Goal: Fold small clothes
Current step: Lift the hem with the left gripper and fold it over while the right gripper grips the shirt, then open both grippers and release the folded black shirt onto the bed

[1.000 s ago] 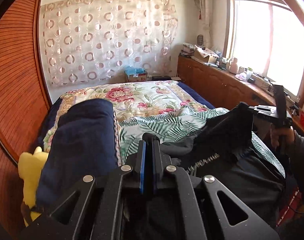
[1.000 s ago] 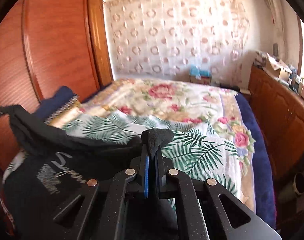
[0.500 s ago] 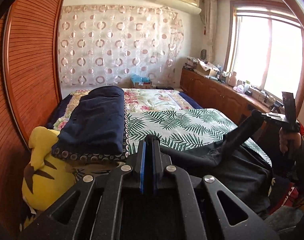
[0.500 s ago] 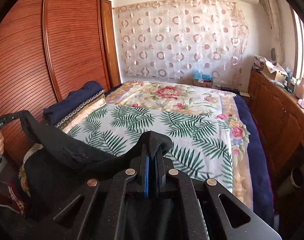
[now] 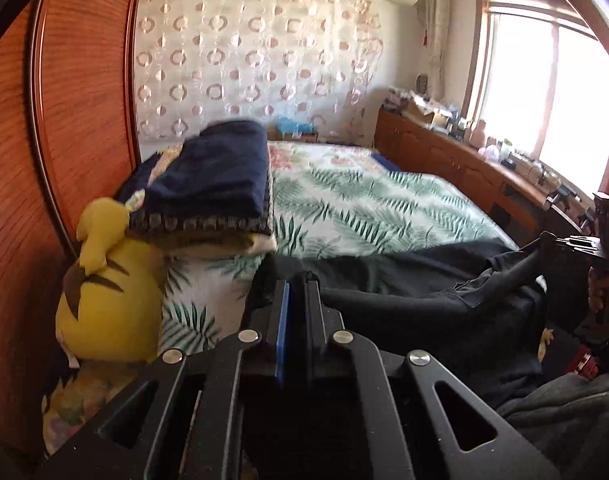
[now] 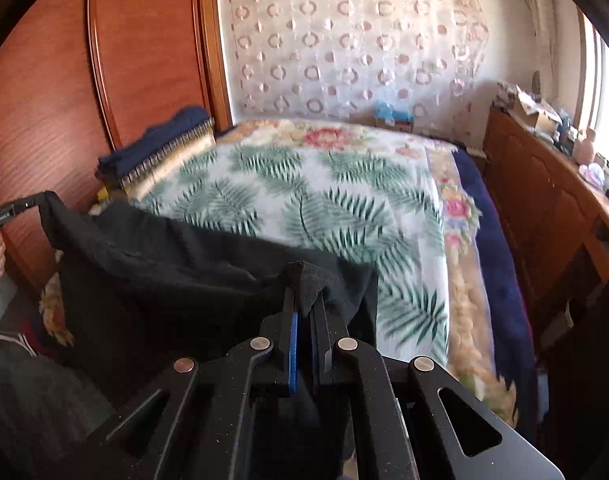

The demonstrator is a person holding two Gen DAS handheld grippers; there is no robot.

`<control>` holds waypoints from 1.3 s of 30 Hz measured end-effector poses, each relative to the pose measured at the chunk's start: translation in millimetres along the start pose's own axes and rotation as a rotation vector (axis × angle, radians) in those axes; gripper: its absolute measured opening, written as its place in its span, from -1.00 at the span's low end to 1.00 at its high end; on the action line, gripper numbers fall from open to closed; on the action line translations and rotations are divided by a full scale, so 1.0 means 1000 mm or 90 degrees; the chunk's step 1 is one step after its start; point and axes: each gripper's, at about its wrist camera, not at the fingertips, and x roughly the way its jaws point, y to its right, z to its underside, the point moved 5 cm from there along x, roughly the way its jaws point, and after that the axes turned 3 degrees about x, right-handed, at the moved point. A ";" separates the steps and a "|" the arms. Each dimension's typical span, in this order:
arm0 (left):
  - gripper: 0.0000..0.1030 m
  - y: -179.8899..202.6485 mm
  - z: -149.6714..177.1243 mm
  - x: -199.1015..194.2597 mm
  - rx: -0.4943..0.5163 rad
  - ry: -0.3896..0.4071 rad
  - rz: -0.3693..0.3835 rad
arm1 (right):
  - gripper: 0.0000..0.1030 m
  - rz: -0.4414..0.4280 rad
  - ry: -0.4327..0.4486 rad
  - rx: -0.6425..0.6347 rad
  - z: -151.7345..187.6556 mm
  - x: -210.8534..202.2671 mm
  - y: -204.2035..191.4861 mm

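Pulled back toward the foot of the bed since a second ago — both views now take in more of the palm-leaf printed bedspread [image 6: 304,200], and the black fabric garment [image 6: 164,264] has come with the grippers, now draped across the near end of the bed instead of held up over its middle. Left gripper [image 5: 298,280] clamped tight on a fold of the garment; blue pad showing along one finger, cloth barely poking out past the tips. Right gripper [image 6: 306,280] likewise pinched closed on a bunched corner of the same garment, a nub of knit cloth standing up above the fingertips. Stretched between the two, sagging in the middle, lower part hanging over the bed's edge and lost behind the gripper bodies. Any print on the garment not to be made out now. Seen from the left wrist, right gripper at the far right edge, partly cut off, hand behind it mostly hidden. Seen from the right wrist, left gripper at the far left edge, only a sliver visible. Yellow plush toy with dark stripes [image 5: 104,296] wedged beside the reddish wooden wardrobe [image 5: 64,120], its face turned away. Folded navy blanket [image 5: 212,176] stacked behind it — blurred. Clutter on the wooden sideboard [image 5: 444,152] under the bright window too washed out to identify.
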 end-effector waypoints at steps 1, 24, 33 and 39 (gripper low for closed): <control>-0.87 -0.001 0.009 0.006 -0.004 -0.016 -0.005 | -0.92 0.002 -0.014 -0.004 0.004 0.008 -0.003; 0.58 -0.006 -0.012 0.003 -0.008 0.015 -0.022 | -0.01 0.039 0.037 -0.031 -0.023 -0.008 -0.010; 0.58 -0.021 -0.037 0.060 0.016 -0.024 -0.033 | 0.16 0.052 -0.002 -0.019 -0.025 0.050 0.007; 0.58 -0.025 -0.050 0.101 0.025 -0.058 -0.006 | 0.16 0.051 -0.043 0.000 -0.025 0.093 0.022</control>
